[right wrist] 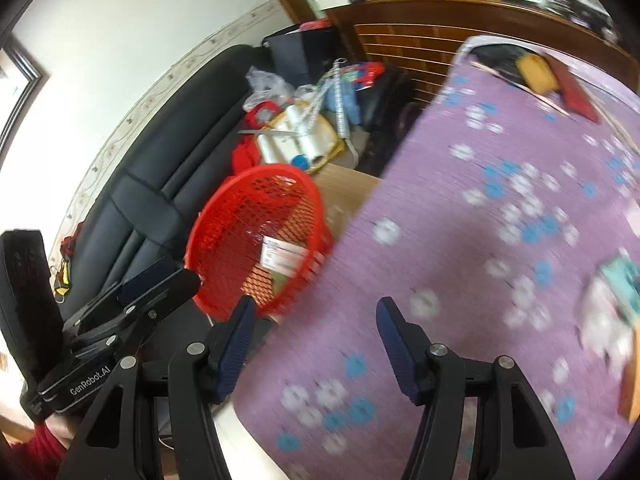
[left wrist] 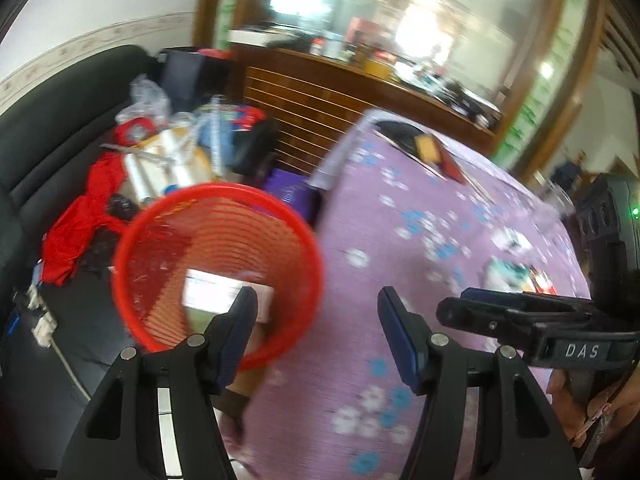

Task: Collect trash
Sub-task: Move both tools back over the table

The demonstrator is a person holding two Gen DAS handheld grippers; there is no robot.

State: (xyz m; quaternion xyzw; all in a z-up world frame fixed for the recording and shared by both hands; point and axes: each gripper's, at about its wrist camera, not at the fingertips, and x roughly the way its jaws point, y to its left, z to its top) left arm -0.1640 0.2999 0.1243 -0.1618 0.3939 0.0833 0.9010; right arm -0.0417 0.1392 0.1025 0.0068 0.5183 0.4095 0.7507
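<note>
The black sofa (right wrist: 152,168) runs along the wall at the left, with a heap of clutter (left wrist: 168,152) on its seat: bags, white rolls, red cloth; in front of it lies the tabletop (left wrist: 420,240) under a purple cloth with white and blue flowers, which fills the right half of both views. Beside the left edge of the tabletop, between it and the sofa, stands the red mesh basket (left wrist: 218,268), open mouth upward; inside it rests a flat white card or package (left wrist: 212,292), its long axis going about left to right in the left wrist view.

The left gripper (left wrist: 316,332) hangs just above the near rim of the basket, spread wide and holding nothing; its left finger stands in front of the white card. The right gripper (right wrist: 316,340) is also spread and empty, over the tabletop edge, with the basket ahead and to its left. More trash (right wrist: 612,304) lies on the cloth at the right, a white and teal crumpled thing; it is nearer to the right gripper, so I judge that this one should turn right for it.

Both pictures are blurred by motion; the trash on the cloth is perhaps paper wrappers, but I cannot tell; the basket bottom is partly hidden behind the left finger.
</note>
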